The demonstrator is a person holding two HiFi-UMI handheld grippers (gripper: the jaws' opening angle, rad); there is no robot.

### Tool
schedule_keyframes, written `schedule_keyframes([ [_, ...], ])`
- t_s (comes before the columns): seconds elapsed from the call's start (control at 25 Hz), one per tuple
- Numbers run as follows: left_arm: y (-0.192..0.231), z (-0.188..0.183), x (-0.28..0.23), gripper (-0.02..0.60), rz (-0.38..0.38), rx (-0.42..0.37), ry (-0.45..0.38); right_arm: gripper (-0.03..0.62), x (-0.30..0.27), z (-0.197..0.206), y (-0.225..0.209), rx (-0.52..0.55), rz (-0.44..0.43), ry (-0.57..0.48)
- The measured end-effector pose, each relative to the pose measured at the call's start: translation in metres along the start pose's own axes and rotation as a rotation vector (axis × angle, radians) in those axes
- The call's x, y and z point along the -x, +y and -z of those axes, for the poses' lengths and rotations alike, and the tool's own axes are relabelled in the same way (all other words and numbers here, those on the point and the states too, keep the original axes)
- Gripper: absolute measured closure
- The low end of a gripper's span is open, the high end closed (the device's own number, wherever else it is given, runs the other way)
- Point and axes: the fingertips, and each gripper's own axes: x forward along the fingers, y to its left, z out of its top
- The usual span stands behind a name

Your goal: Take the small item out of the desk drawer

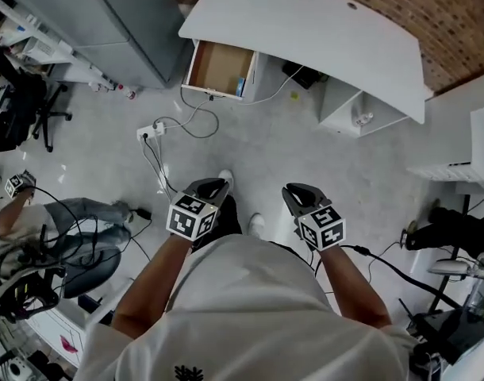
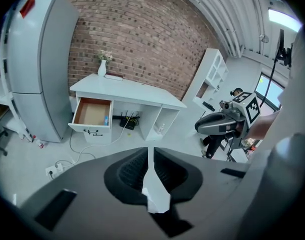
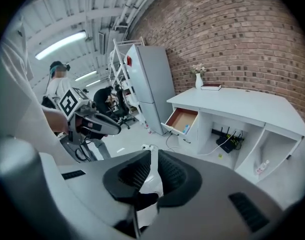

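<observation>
The white desk (image 1: 329, 30) stands a few steps ahead, and its wooden drawer (image 1: 217, 68) is pulled open at the desk's left end. A small blue item (image 1: 240, 86) lies at the drawer's right side; it also shows as the blue item (image 2: 106, 119) and the blue item (image 3: 186, 129) in the gripper views. I hold both grippers at waist height, far from the desk. My left gripper (image 1: 210, 187) is shut with nothing in it, its jaws (image 2: 148, 154) closed to a thin slit. My right gripper (image 1: 299, 194) also looks shut and empty (image 3: 153, 156).
A tall grey cabinet (image 1: 123, 22) stands left of the drawer. A power strip (image 1: 151, 131) and cables trail over the floor between me and the desk. A person (image 1: 75, 228) sits at my left among equipment. White shelving (image 1: 464, 165) is at right. A vase (image 2: 102, 67) tops the desk.
</observation>
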Motion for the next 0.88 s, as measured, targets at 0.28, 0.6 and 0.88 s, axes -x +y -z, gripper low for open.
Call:
schedule_keyframes([
  [0.28,0.075,-0.078,-0.063,0.538,0.061,-0.052,0.028,0.554,-0.035,-0.071,-0.062,-0.034,0.110,-0.001],
  [0.6,0.192,-0.136,-0.136,0.495,0.075,-0.039,0.080,0.554,-0.108,-0.135,-0.097,-0.085,0.170,0.031],
  [0.88,0.241,-0.161,-0.226,0.480,-0.016,0.046,0.116,0.554,-0.139,-0.144,-0.162,-0.084,0.105,0.087],
])
